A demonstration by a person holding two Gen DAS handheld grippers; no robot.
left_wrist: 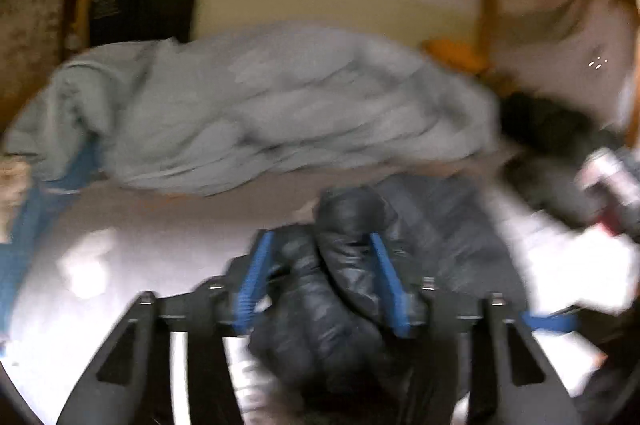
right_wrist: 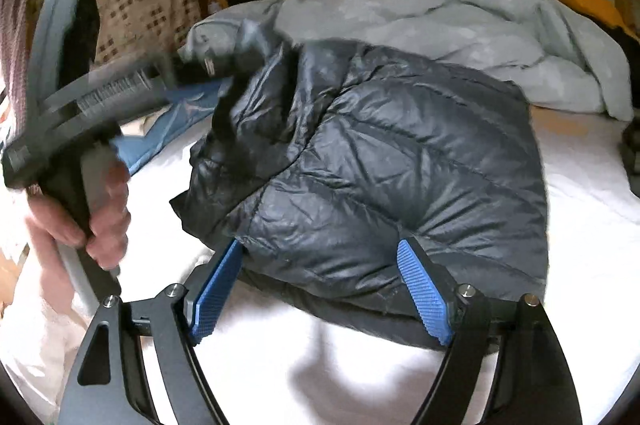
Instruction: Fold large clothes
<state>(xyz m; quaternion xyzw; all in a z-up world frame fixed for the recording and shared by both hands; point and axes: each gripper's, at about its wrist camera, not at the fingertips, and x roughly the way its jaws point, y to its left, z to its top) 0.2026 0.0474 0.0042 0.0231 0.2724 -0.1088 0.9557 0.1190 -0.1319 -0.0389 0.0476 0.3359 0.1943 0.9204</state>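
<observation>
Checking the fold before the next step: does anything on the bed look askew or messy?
The black puffer jacket lies bunched and lopsided, one part pulled up by the left claw. Behind it the grey duvet sits in a crumpled heap. Nothing looks spilled or damaged.

left gripper: i see its blue pads drawn part-way in, clamped on a bunched fold of the black puffer jacket; view blurred. from the right wrist view the same gripper appears side-on and raised, with my bare left hand wrapped around its handle. right gripper: jaws spread wide, blue pads on either side of the jacket's near edge, not closed on it.
</observation>
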